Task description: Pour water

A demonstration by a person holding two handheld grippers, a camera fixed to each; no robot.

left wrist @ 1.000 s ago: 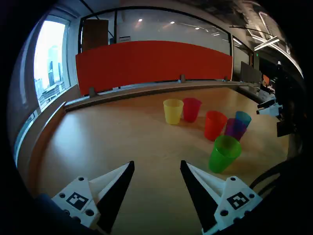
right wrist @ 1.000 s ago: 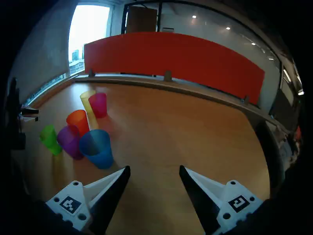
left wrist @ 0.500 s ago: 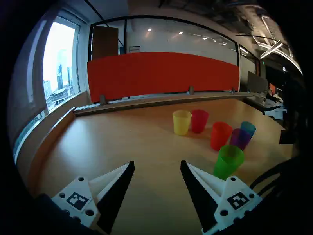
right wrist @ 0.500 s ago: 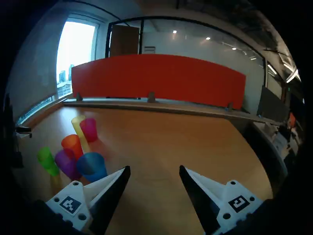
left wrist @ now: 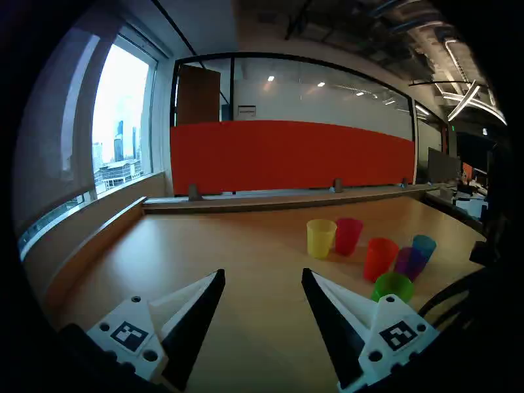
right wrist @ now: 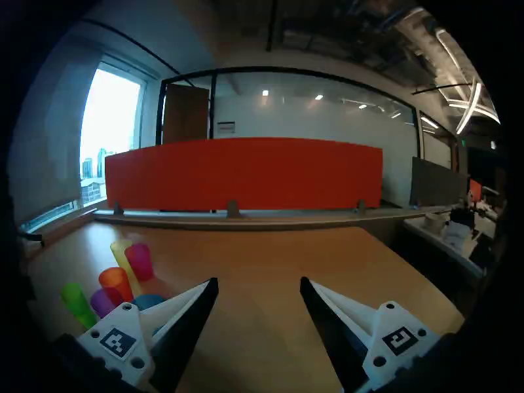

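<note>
Presently left gripper (left wrist: 262, 274), right gripper (right wrist: 259, 281) jaws wide open, empty. Upright cups (left wrist: 380, 259): three o'clock of left, nine o'clock of right; seemingly equally near.

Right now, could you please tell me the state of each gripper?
Left gripper: open, holding nothing.
Right gripper: open, holding nothing.
</note>
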